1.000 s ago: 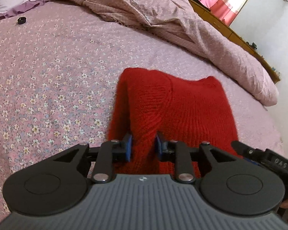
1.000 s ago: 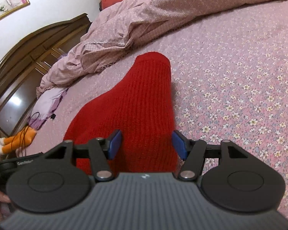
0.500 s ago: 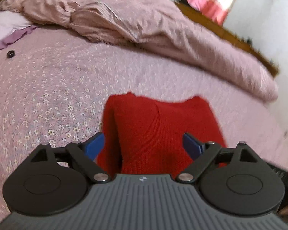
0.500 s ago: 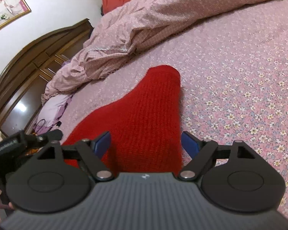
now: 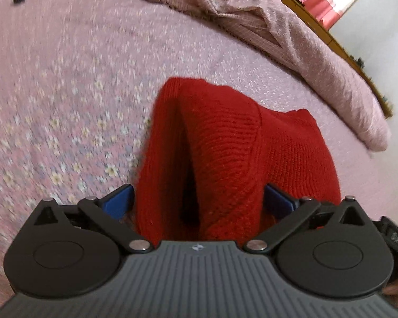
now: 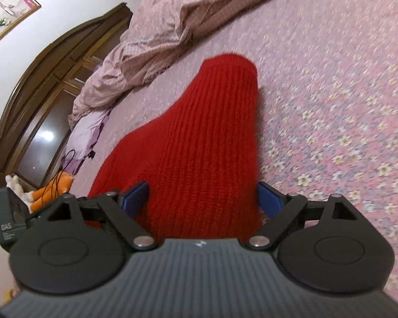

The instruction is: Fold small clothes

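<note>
A small red knitted garment lies on the floral pink bedsheet, its near edge doubled into folds with a dark gap between layers. My left gripper is open, its blue pads standing on either side of that near edge. In the right wrist view the same red garment stretches away from me. My right gripper is open with its pads spread around the garment's near end. The left gripper's body shows at the left edge.
A crumpled pink blanket lies along the far side of the bed. A wooden headboard and a lilac pillow are to the left, with an orange soft toy and a framed photo.
My left gripper let go of the red fold and opened wide. My right gripper opened further. Both have since come closer over the garment's near edge.
</note>
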Tool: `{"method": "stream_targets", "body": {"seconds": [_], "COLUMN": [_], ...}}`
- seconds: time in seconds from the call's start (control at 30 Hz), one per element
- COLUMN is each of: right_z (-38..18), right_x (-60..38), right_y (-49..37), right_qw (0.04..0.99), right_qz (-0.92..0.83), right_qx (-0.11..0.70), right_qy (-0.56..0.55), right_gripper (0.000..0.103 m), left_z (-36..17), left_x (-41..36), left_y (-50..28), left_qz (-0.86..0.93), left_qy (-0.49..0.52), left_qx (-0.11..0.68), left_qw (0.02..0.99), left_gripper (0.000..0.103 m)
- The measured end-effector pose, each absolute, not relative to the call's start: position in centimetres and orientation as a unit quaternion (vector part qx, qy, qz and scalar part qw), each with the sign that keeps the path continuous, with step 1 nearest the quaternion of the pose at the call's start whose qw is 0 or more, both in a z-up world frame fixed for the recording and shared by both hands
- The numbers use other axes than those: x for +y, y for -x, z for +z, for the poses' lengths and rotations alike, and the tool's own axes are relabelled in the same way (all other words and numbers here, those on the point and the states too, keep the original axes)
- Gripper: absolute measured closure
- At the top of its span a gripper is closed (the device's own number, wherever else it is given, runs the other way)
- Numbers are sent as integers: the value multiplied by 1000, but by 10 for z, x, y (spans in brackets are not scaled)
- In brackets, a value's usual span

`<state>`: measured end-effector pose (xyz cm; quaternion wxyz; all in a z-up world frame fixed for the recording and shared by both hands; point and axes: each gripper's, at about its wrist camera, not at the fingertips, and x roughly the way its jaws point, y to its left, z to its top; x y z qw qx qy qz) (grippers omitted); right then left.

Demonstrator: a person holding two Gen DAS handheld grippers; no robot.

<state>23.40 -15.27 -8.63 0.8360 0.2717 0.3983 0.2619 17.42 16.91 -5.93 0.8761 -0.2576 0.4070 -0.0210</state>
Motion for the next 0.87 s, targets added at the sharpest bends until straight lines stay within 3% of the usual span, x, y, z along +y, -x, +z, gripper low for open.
{"method": "stream_targets", "body": {"seconds": [0.3, 0.67, 0.73, 0.87], "right_z": [-100, -98, -97, -86], "right_x": [-138, -133, -131, -132], "right_y": [-254, -266, -267, -256], "right_qw": [806, 791, 789, 811], "right_qz": [293, 316, 325, 330], "right_qx": [423, 436, 435, 401], "right_qy": [-291, -289, -289, -269], "right_gripper": [1, 0, 6, 29], "left_z": [-68, -73, -75, -75], "left_x": [178, 181, 176, 172], "left_y": [-189, -208, -212, -215], "left_qz": [-59, -99, -123, -134], "left_qy": [292, 330, 343, 346], "left_qx": [425, 445, 448, 442], "left_qw": [855, 827, 817, 817], "left_gripper": [0, 0, 1, 8]}}
